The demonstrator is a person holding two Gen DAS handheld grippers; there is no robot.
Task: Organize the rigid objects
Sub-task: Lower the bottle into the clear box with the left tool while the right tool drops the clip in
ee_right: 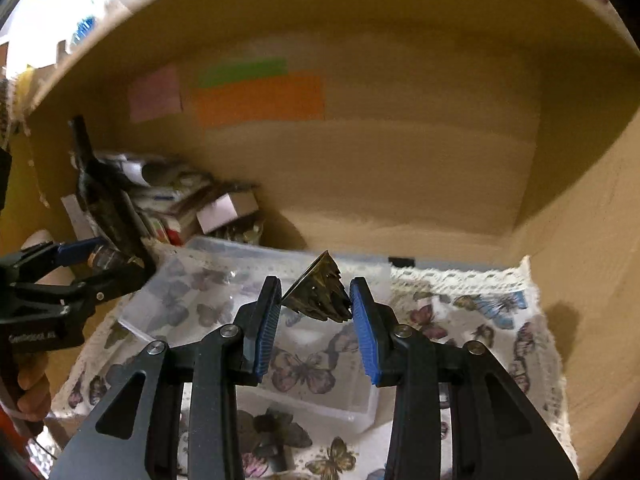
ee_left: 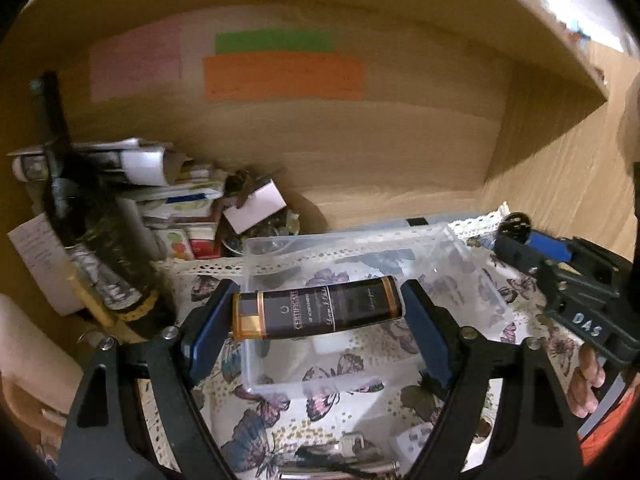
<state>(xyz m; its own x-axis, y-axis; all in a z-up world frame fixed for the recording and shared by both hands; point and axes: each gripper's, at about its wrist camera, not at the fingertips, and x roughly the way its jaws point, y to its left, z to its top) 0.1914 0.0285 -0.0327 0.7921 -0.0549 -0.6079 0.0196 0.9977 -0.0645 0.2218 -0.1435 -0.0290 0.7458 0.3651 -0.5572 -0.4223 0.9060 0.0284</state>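
My left gripper (ee_left: 318, 312) is shut on a dark brown and gold box (ee_left: 316, 312) lettered "CERTIFICATE", held crosswise above a clear plastic container (ee_left: 472, 280). My right gripper (ee_right: 314, 304) is shut on a dark bronze pyramid-shaped ornament (ee_right: 318, 292), held over the same clear container (ee_right: 192, 300). The left gripper (ee_right: 80, 268) also shows at the left of the right wrist view, and the right gripper (ee_left: 520, 236) at the right of the left wrist view. The container stands on a butterfly-print cloth (ee_right: 472, 320) inside a wooden shelf.
A dark bottle (ee_left: 92, 240) leans at the left beside a heap of small boxes and papers (ee_left: 180, 208). Coloured sticky notes (ee_left: 280, 76) are on the shelf's back wall. Keys and small items (ee_left: 344, 460) lie on the cloth near me. The shelf's side wall (ee_right: 580, 260) is at the right.
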